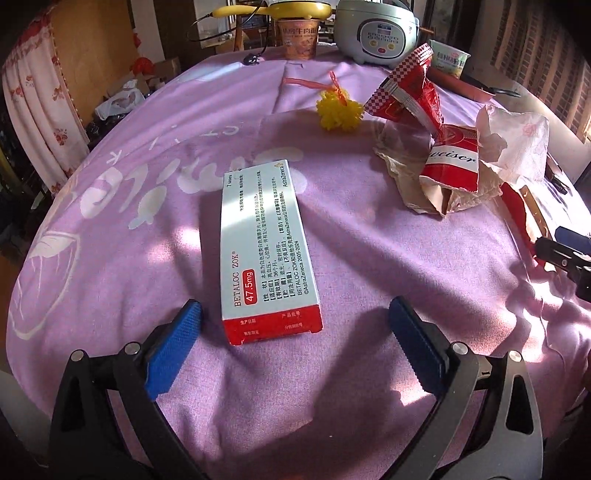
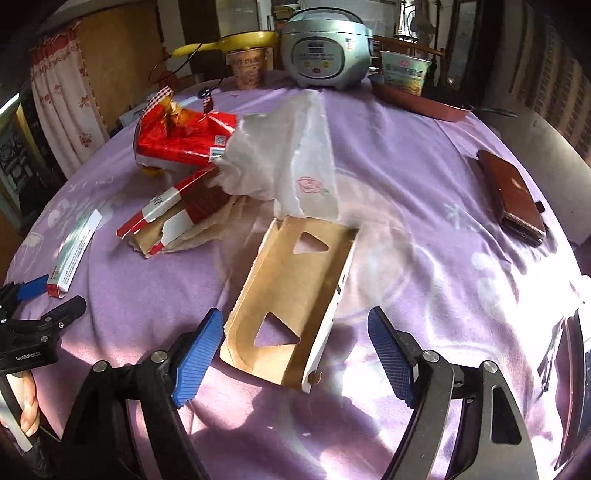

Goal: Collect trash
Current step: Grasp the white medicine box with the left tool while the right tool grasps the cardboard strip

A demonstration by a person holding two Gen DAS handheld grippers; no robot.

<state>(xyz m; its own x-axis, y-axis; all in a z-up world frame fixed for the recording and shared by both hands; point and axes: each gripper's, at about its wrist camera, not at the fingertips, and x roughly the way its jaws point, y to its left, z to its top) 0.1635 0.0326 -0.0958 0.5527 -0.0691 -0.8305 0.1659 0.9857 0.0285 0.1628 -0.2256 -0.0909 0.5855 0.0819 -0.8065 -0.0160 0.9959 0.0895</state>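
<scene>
Medicine box lies flat between wide left gripper pads, unheld; right gripper wide, straddling cardboard piece, wrapper heap at 11 o'clock

One white-and-red flat medicine box lies near the left. Two instant-noodle cups stand at the far edge — a brown one and a green-and-white one. One grey rice cooker sits between them. One yellow knobbly ball, one white printed tissue, one brown cardboard piece with two triangular holes — and one dark red wallet far right.
</scene>
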